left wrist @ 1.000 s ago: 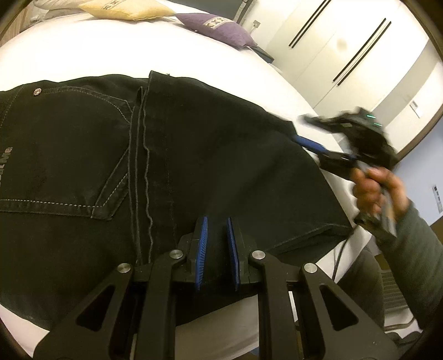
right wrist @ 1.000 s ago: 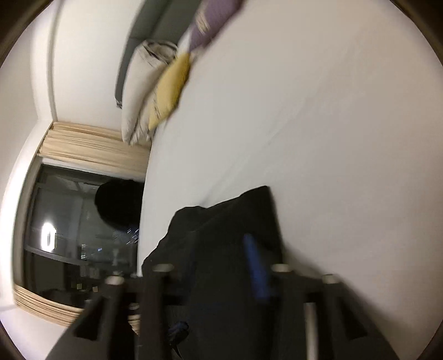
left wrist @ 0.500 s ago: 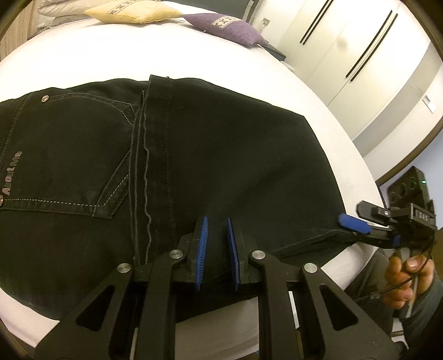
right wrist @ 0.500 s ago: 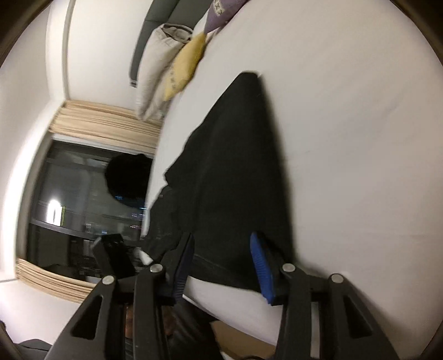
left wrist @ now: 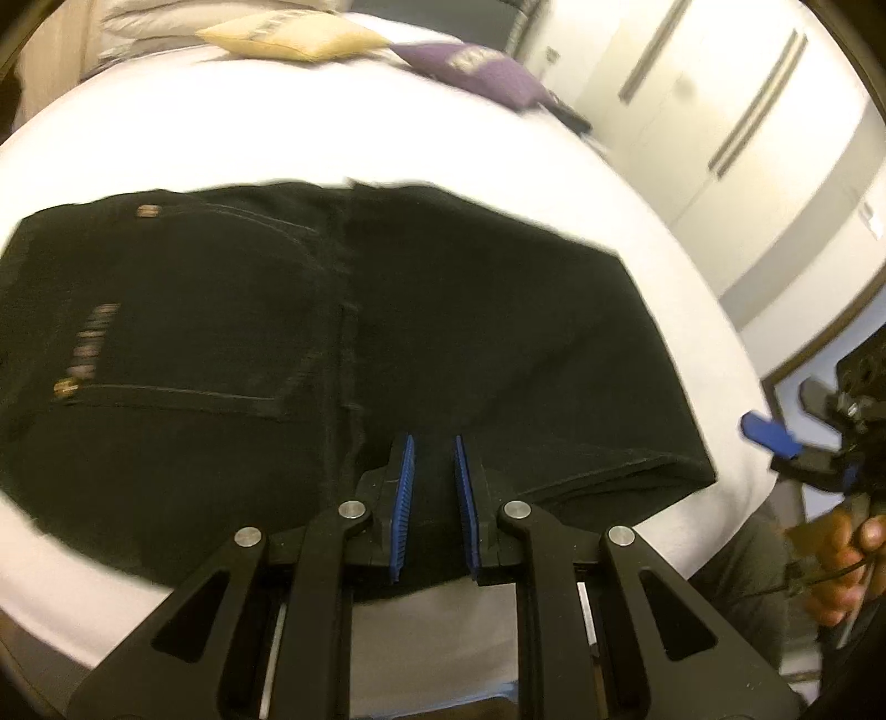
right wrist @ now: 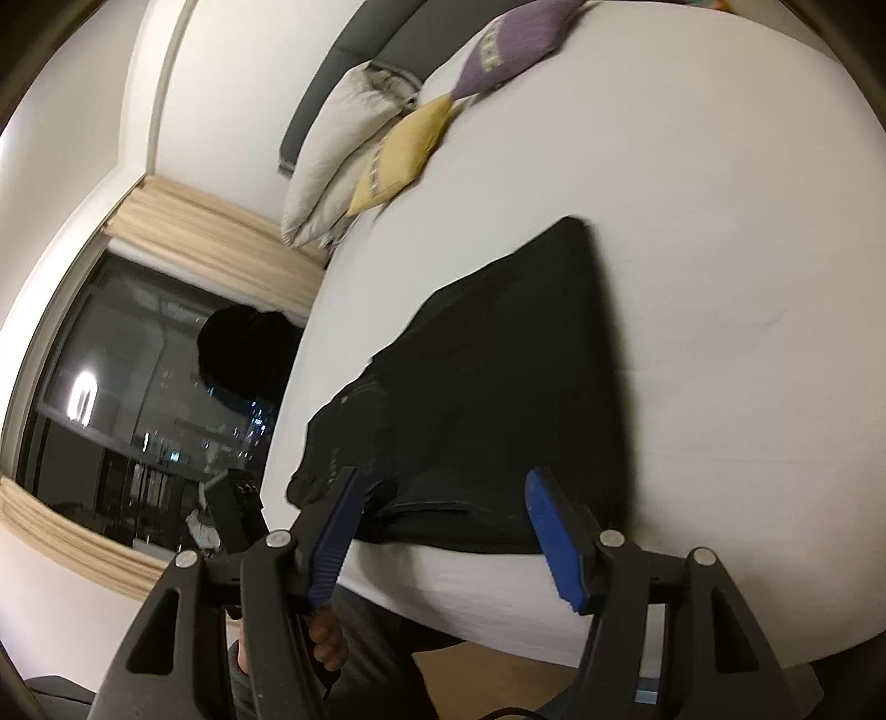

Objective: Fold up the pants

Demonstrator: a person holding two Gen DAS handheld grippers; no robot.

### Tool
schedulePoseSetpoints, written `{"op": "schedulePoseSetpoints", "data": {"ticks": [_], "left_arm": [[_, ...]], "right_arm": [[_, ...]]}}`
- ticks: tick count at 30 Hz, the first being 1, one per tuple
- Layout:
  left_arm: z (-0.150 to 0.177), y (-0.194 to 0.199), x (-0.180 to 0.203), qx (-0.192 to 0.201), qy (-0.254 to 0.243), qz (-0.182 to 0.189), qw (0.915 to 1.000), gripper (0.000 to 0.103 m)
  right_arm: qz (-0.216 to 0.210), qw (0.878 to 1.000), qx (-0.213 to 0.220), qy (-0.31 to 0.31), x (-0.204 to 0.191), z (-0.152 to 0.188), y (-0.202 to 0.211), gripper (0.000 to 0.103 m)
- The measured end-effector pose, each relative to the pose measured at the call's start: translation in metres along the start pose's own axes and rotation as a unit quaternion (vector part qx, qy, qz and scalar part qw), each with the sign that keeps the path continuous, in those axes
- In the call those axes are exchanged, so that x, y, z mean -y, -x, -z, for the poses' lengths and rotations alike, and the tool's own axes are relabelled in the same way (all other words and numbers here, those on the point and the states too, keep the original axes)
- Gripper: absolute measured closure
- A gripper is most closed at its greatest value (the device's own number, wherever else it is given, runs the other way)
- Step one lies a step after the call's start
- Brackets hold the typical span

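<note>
Black jeans (left wrist: 343, 343) lie folded flat on the white bed (left wrist: 277, 138), back pocket and seam up; they also show in the right wrist view (right wrist: 498, 399). My left gripper (left wrist: 433, 459) hovers over the jeans' near edge, its blue pads a small gap apart and nothing between them. My right gripper (right wrist: 443, 498) is open wide and empty, just off the bed's edge near the folded hem; it also shows at the far right of the left wrist view (left wrist: 775, 437).
A yellow cushion (left wrist: 288, 41), a purple cushion (left wrist: 476, 66) and white pillows (right wrist: 343, 138) lie at the head of the bed. White wardrobe doors (left wrist: 720, 111) stand to the right. A dark window (right wrist: 111, 387) with beige curtains is beyond the bed.
My right gripper let go of the jeans' corner and pulled back off the bed's edge, opening wide. The left gripper drew back and up a little, its view now blurred.
</note>
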State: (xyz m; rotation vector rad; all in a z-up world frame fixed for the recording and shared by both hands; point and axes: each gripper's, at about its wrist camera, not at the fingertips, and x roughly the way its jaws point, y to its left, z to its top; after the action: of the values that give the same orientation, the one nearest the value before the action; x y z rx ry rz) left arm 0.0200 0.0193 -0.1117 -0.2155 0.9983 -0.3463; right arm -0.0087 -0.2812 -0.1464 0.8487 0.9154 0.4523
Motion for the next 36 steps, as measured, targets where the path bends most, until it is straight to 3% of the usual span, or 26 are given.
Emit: {"op": "schedulePoseSetpoints", "data": {"ticks": [3, 5, 9, 11, 12, 13, 14, 15, 22, 24, 29, 33, 34, 36], "left_arm": [[0.0, 0.028, -0.027, 0.025, 0.039, -0.005, 0.9989, 0.088], [0.002, 0.05, -0.061, 0.044, 0.092, -0.004, 0.9948, 0.088], [0.015, 0.083, -0.132, 0.075, 0.198, -0.01, 0.9773, 0.085], [0.022, 0.094, -0.164, 0.091, 0.242, -0.006, 0.966, 0.069], [0.027, 0.099, -0.18, 0.1, 0.275, 0.004, 0.9562, 0.06], [0.03, 0.102, -0.189, 0.109, 0.296, 0.009, 0.9488, 0.039], [0.033, 0.105, -0.197, 0.124, 0.318, 0.018, 0.9398, 0.03], [0.036, 0.107, -0.204, 0.136, 0.336, 0.031, 0.9315, 0.03], [0.032, 0.078, -0.222, 0.131, 0.363, 0.08, 0.919, 0.03], [0.032, 0.071, -0.227, 0.137, 0.379, 0.097, 0.9103, 0.03], [0.032, 0.054, -0.241, 0.151, 0.393, 0.119, 0.8993, 0.03], [0.032, 0.044, -0.253, 0.172, 0.412, 0.144, 0.8828, 0.032], [0.032, 0.043, -0.254, 0.176, 0.415, 0.148, 0.8804, 0.035], [0.033, 0.038, -0.259, 0.178, 0.42, 0.149, 0.8774, 0.053]], "right_arm": [[-0.009, 1.0, -0.013, 0.013, -0.016, 0.0, -0.018, 0.039], [-0.013, 1.0, -0.021, 0.016, -0.022, 0.001, -0.028, 0.039], [-0.019, 0.999, -0.034, 0.019, -0.027, 0.006, -0.038, 0.039], [-0.021, 0.999, -0.038, 0.019, -0.029, 0.006, -0.041, 0.039], [-0.022, 0.999, -0.039, 0.018, -0.029, 0.007, -0.042, 0.039], [-0.022, 0.999, -0.04, 0.019, -0.03, 0.007, -0.043, 0.039], [-0.022, 0.999, -0.041, 0.02, -0.032, 0.006, -0.044, 0.039], [-0.023, 0.999, -0.041, 0.022, -0.033, 0.006, -0.045, 0.039], [-0.019, 0.999, -0.044, 0.025, -0.039, 0.006, -0.047, 0.039], [-0.019, 0.998, -0.045, 0.026, -0.04, 0.006, -0.048, 0.039], [-0.019, 0.998, -0.045, 0.025, -0.04, 0.005, -0.052, 0.039], [-0.02, 0.998, -0.05, 0.026, -0.041, 0.007, -0.057, 0.039], [-0.02, 0.998, -0.051, 0.026, -0.041, 0.007, -0.058, 0.039], [-0.021, 0.998, -0.051, 0.024, -0.04, 0.007, -0.057, 0.039]]}}
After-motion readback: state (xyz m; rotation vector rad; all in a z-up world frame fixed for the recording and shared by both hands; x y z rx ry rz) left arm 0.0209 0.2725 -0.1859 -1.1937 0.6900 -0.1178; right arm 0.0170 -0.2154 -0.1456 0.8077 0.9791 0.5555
